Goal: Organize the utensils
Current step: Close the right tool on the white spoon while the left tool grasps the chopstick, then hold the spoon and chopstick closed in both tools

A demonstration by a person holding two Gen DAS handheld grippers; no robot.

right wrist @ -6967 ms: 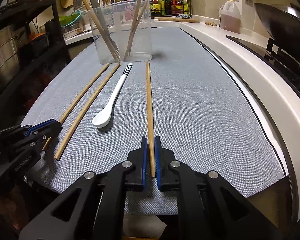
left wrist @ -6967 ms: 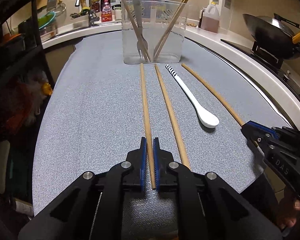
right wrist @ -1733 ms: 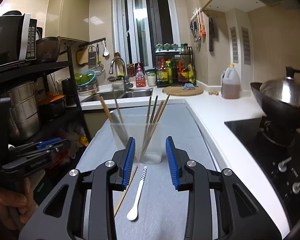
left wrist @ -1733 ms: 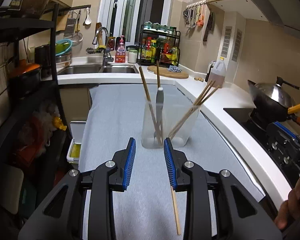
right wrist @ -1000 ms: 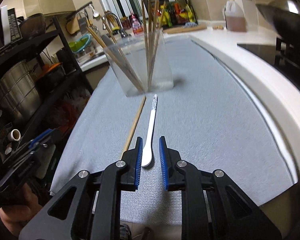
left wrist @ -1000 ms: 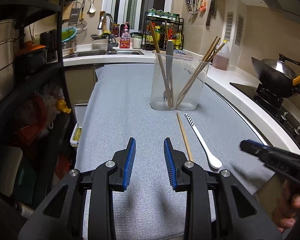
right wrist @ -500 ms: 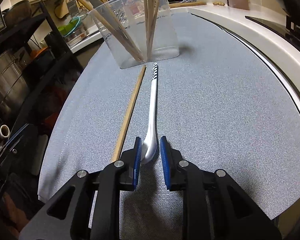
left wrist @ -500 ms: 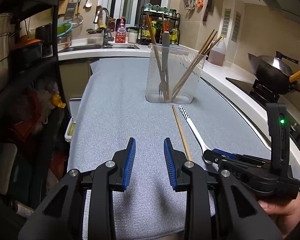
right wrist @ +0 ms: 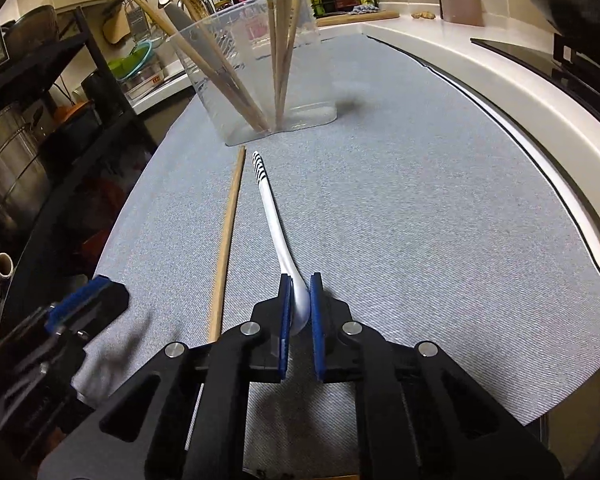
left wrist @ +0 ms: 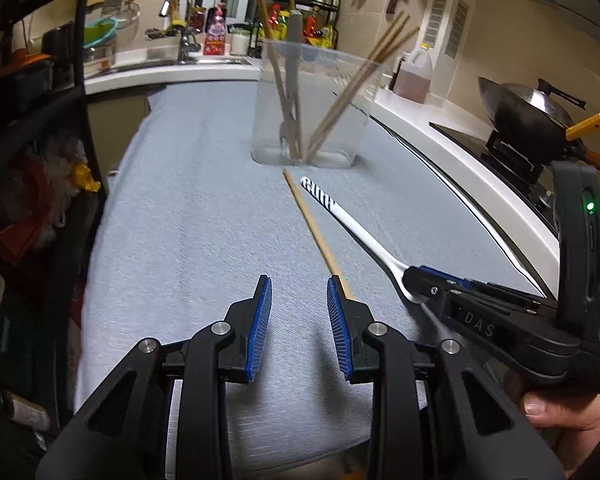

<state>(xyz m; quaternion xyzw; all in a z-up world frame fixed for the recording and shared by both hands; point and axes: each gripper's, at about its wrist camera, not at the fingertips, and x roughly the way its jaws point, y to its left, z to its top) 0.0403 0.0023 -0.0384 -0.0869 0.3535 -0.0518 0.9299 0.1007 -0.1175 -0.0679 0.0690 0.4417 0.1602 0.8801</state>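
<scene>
Now the clear cup (left wrist: 312, 120) holds most sticks and a fork. One stick (right wrist: 225, 248) and the white spoon (right wrist: 274, 216) lie on the gray surface (right wrist: 420, 208). The right gripper (right wrist: 299, 300) has its fingers shut on the spoon's bowl. The left gripper (left wrist: 298, 312) has its fingers open and empty, near the stick.

A grey mat (left wrist: 204, 216) covers the counter. Beyond it, a sink faucet (left wrist: 180, 8) stands by a red-labelled bottle (left wrist: 216, 38), with a spice rack (left wrist: 300, 12) behind. A jug of brown liquid (left wrist: 414, 74) sits on the white countertop (right wrist: 480, 76). A dark wok (left wrist: 528, 116) rests on the stove. Black shelving (left wrist: 64, 96) holds a steel pot (right wrist: 10, 160).
</scene>
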